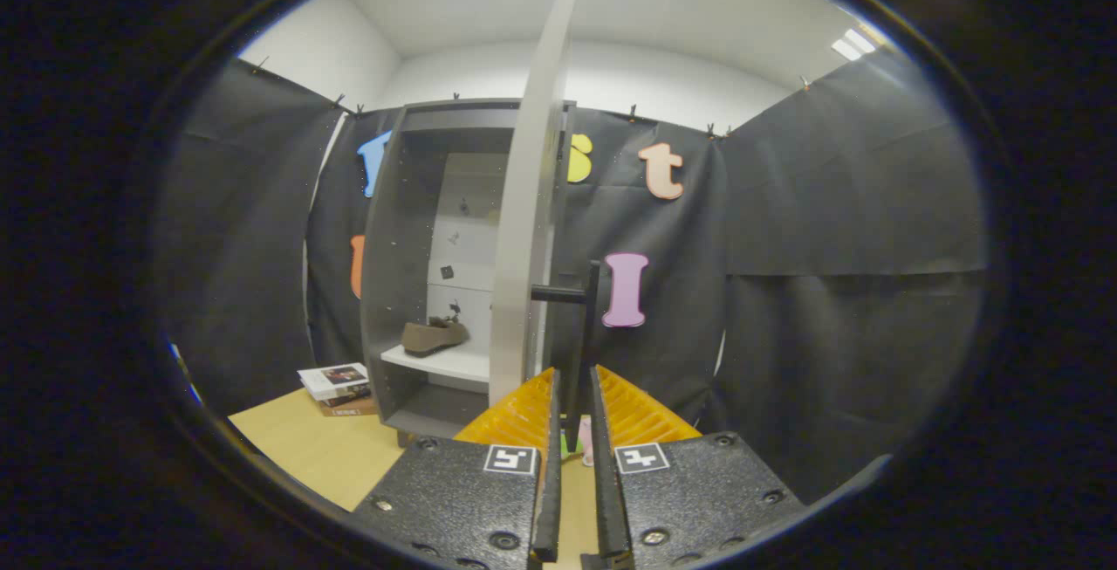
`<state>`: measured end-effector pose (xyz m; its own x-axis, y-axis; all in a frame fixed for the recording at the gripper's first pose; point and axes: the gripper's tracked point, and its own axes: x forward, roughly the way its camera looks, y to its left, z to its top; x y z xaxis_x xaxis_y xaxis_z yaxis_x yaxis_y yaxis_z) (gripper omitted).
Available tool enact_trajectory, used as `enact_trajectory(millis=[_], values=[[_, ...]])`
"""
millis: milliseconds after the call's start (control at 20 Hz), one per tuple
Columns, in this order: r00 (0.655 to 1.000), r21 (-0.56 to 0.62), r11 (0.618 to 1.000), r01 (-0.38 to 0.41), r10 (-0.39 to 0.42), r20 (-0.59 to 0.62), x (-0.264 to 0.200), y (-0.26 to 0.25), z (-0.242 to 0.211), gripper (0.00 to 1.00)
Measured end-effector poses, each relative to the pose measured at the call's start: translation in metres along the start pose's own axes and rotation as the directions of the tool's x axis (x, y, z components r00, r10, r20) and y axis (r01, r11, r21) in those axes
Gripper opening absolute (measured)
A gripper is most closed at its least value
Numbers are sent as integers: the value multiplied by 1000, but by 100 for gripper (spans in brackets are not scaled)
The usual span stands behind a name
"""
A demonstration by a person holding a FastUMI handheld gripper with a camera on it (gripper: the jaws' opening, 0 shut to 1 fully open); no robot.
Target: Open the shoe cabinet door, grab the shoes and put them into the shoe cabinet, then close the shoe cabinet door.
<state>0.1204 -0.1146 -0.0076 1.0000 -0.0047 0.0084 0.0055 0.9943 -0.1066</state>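
The grey shoe cabinet (384,291) stands ahead to the left with its door (528,230) swung open, edge-on to me. A brown shoe (434,336) lies on the white shelf (441,362) inside. The door's black bar handle (592,317) runs down into the narrow gap between my fingers. My gripper (576,400) is shut on the handle's lower end, with both fingers close against it.
A stack of books (336,387) lies on the wooden table (314,448) left of the cabinet's foot. Black cloth walls stand behind and to the right. A small pink and green thing (583,443) peeks out low between the fingers.
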Motion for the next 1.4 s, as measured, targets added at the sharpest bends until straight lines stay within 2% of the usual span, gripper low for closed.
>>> enact_trajectory(millis=[100,300,400,750,1000,1200,1400], values=[[999,24,1000,16,-16,31,-5,-1,6,20],[999,35,999,-37,36,28,-13,13,-1,83],[998,39,998,-55,54,35,-15,22,-4,100],[997,67,998,-22,17,75,-14,41,-11,100],[996,75,996,-46,40,84,-4,66,-23,100],[996,76,994,-78,75,46,3,89,-43,100],[993,90,989,-120,119,19,28,126,-71,100]])
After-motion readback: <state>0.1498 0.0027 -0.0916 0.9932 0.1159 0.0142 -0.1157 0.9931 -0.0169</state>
